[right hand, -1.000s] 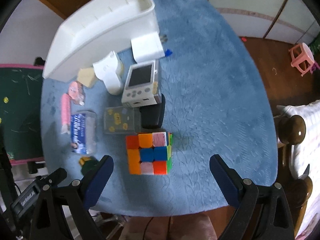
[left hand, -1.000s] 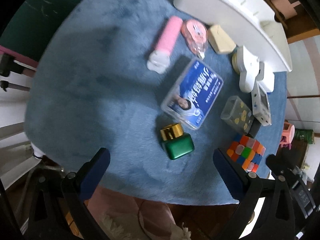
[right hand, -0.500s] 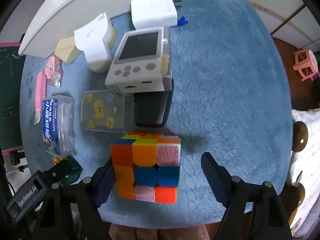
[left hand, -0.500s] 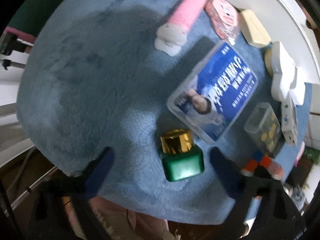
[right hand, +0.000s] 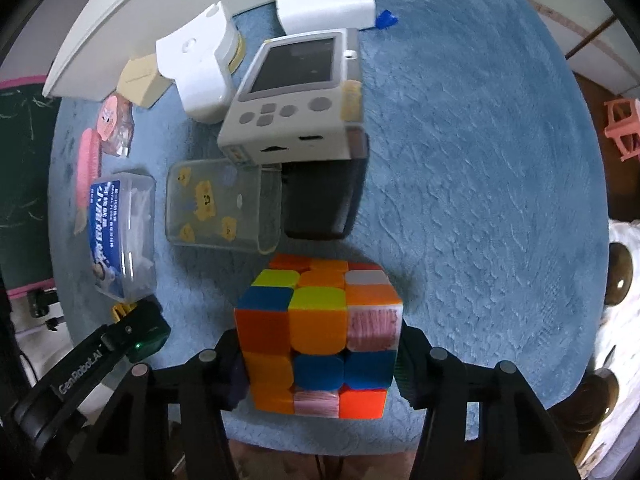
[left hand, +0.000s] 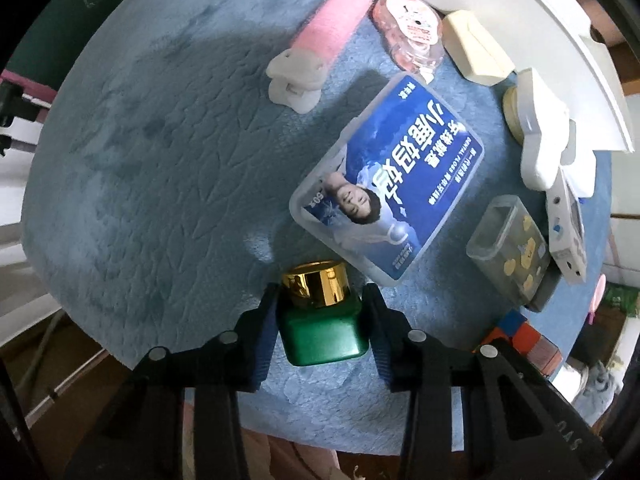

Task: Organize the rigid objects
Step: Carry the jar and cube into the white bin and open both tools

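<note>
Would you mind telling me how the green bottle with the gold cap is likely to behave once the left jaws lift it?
The green bottle looks rigid and squarish, so it probably won't flex or roll. Its flat sides sit between the left gripper jaws, which favours a steady hold, though the glossy surface might slip. The gold cap makes it slightly top-heavy, so it could tip if set down carelessly.

Glossy gold cap (left hand: 316,283), fuzzy blue cloth (left hand: 160,160)

We look into a home living room: a round table under a blue plush cloth (right hand: 480,160), wooden floor past its right edge, a pink toy stool (right hand: 624,128) and a green chalkboard (right hand: 24,184) nearby.
</note>
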`<state>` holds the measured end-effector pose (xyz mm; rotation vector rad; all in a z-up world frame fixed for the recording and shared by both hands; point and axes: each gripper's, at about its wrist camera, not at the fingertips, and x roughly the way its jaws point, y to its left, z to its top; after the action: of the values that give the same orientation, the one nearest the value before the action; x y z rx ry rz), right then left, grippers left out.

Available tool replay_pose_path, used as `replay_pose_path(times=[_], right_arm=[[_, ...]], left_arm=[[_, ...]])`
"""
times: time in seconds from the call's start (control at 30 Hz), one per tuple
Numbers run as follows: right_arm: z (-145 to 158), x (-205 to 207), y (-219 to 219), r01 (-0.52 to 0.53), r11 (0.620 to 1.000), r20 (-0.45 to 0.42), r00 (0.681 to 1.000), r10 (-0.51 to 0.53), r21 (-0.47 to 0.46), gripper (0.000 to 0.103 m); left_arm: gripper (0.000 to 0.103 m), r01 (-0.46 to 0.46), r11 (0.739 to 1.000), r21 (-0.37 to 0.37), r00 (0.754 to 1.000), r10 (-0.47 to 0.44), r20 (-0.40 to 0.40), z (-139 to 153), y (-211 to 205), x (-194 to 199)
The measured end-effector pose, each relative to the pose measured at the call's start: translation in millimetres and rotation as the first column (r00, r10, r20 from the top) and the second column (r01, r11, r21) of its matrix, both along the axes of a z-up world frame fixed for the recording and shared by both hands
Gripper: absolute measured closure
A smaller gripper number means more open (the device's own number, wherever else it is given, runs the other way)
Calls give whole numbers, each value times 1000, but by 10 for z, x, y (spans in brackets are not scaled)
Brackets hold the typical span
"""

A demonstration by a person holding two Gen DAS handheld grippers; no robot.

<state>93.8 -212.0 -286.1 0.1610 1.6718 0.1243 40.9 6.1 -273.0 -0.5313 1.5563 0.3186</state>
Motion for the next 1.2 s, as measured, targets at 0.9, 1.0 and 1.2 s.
replay_pose_path(times=[0.9,1.0,1.2], right_arm=[[2422,270,-287,-162,975,430,899,82,153,46],[2719,518,-194,-160,979,503,861,76,128,46],[2927,1207,-96,-100,993,542,839,53,57,46]], left_arm=[[59,252,920,299,813,-369,450,2777,202,518],[59,273,902,335,770,-414,486,2998,183,827],[59,327,870,369,716,-483,504,2947,160,1656]])
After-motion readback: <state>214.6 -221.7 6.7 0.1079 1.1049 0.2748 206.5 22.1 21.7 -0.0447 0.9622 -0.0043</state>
